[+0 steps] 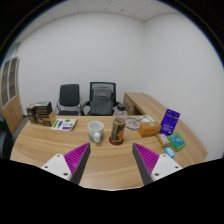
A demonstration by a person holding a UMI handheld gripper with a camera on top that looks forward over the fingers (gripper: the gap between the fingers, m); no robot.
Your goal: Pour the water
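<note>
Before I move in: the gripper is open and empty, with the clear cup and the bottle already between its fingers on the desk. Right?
Not quite. In the gripper view the gripper is open and empty, but the clear cup and the bottle stand on the desk beyond the fingers, not between them.

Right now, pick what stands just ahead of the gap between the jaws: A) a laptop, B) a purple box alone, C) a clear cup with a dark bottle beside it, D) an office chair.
C: the clear cup and the dark bottle stand side by side on the table just beyond the open gripper, which holds nothing.
</note>
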